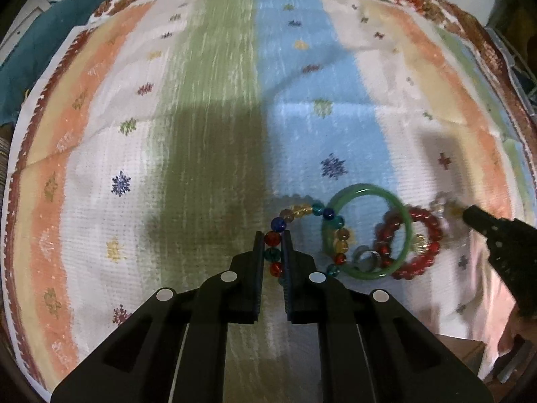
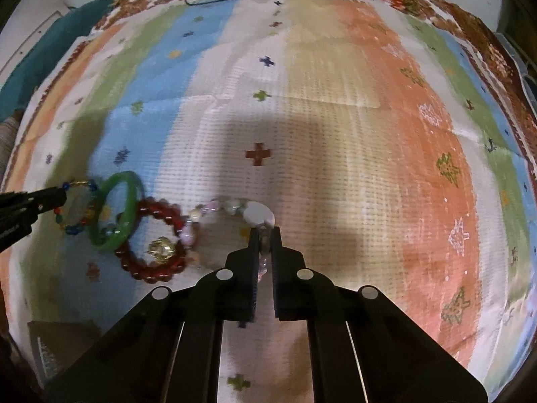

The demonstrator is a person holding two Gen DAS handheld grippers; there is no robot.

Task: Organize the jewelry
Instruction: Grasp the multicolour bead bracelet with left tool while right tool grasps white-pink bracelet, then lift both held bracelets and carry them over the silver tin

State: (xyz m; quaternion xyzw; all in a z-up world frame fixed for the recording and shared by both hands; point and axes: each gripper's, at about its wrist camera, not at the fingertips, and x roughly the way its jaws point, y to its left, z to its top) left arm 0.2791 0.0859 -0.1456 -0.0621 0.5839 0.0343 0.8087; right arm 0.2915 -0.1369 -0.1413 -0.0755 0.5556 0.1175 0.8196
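The green bangle (image 1: 366,231) lay on the striped cloth (image 1: 218,100) covering the worktop, at the middle of a row of jewelry. Overlapping its left side was the multicoloured bead bracelet (image 1: 303,210), pinched at its far-left beads by the left hand-held gripper (image 1: 272,247). Overlapping the bangle's right side lay the red bead bracelet (image 2: 151,245), and past that the pale bead bracelet (image 2: 214,211), clamped at its right end by the right hand-held gripper (image 2: 265,238).
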